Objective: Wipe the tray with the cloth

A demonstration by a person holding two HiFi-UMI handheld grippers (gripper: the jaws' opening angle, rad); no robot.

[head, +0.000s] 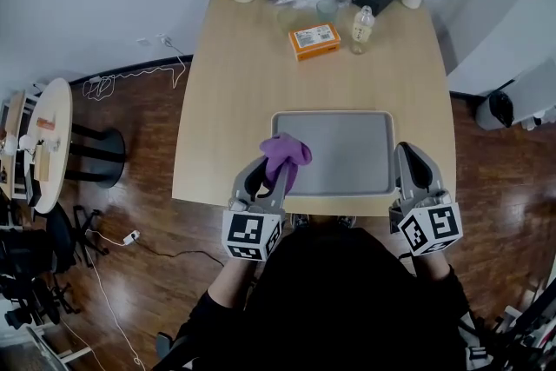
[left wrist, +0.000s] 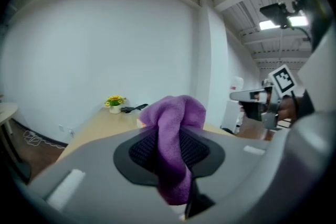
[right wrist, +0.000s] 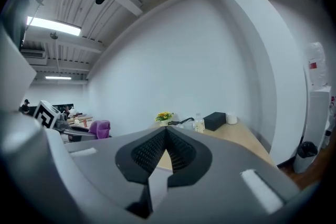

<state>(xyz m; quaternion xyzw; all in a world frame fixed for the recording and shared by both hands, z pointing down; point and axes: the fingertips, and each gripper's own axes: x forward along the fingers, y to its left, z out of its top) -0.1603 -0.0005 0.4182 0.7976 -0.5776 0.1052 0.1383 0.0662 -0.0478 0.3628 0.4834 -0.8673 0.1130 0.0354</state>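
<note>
Near the tray (head: pixel 347 154), left hand-held gripper (head: pixel 271 172) clamping purple cloth (head: pixel 287 150)

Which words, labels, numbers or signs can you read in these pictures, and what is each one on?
None can be read.
On the orange box: white label, print too small to read.
On the bottle: label too small to read.
On the left gripper and right gripper: cubes with black-and-white square markers, no words.
</note>
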